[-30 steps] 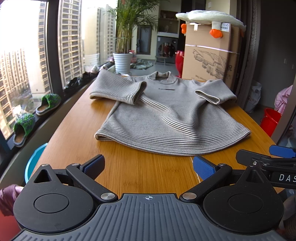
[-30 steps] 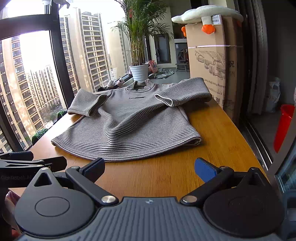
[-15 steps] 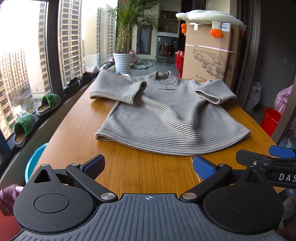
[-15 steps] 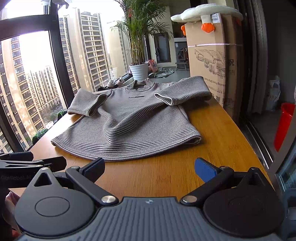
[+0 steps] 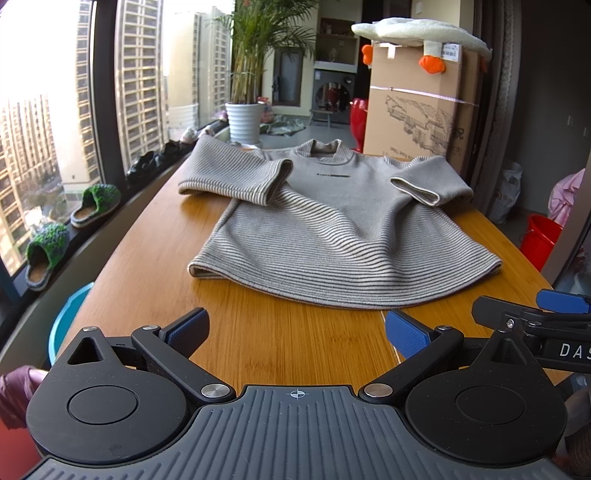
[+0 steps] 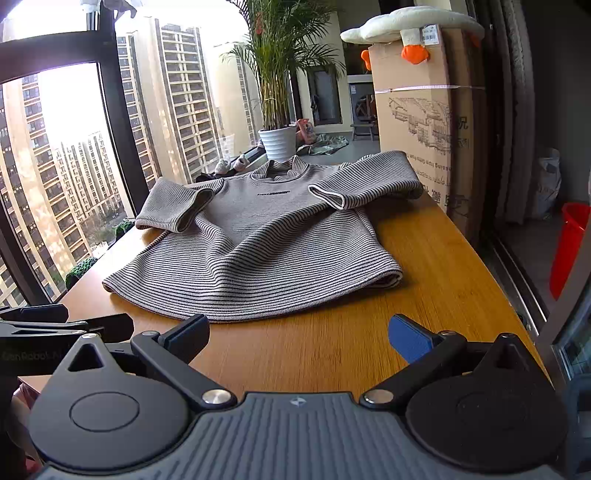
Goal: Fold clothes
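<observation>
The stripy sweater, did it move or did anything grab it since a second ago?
Nothing visibly changed. The stripy sweater lies flat on the wooden table with both sleeves folded in, just as before. The left tongs and the right tongs stay open and empty, short of the hem, touching nothing.

Grey sweater [image 5: 343, 240] with thin dark stripes, honey-brown wooden table [image 5: 280, 339], blue-padded black fingers [image 5: 406, 334]

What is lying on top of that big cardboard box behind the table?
A white plush goose lies flat across the cardboard box, one orange foot hanging over the front. A label sticks out beneath it. Whatever else sits under the toy is covered.
</observation>
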### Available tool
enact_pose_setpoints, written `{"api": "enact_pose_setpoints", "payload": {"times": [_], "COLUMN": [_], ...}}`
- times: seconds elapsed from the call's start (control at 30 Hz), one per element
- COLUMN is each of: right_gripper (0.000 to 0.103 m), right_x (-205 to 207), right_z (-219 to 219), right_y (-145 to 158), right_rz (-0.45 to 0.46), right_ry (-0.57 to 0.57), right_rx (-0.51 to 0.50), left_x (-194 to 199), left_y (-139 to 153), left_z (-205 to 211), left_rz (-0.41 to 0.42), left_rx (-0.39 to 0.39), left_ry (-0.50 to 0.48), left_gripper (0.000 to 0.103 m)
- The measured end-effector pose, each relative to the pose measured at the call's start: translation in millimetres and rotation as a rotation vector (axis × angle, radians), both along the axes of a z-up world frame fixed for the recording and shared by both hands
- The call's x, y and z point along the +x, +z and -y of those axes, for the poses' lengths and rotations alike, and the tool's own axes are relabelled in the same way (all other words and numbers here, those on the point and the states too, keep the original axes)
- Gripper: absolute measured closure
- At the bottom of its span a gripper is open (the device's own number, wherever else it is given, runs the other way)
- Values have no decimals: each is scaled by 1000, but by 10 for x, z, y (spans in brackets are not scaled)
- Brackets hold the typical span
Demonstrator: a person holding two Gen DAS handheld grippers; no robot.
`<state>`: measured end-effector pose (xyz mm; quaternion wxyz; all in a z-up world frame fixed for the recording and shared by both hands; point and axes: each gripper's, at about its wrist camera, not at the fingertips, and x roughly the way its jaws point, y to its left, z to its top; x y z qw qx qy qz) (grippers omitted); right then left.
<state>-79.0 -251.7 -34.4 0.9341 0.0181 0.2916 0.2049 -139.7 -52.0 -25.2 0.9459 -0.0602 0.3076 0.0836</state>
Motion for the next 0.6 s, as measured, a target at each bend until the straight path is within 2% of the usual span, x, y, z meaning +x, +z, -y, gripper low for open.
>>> {"api": "enact_pose_setpoints", "payload": {"times": [0.27,0.47,0.6], "right_gripper": [0,0,0], "right_x": [194,579,873], "right_z": [9,-71,-124], "right_y": [51,50,67], "right_rz": [25,6,-2], "right_ry": [40,55,58], "right_rx": [24,56,73], "left_x": [218,578,864], "left_y": [14,-9,-7], "left_z": [-91,-148,-186], "left_rz": [17,-9,2], "left_rx": [-29,-64,-55], "left_ry": [-33,-88,-129], "left_gripper": [0,0,0]}}
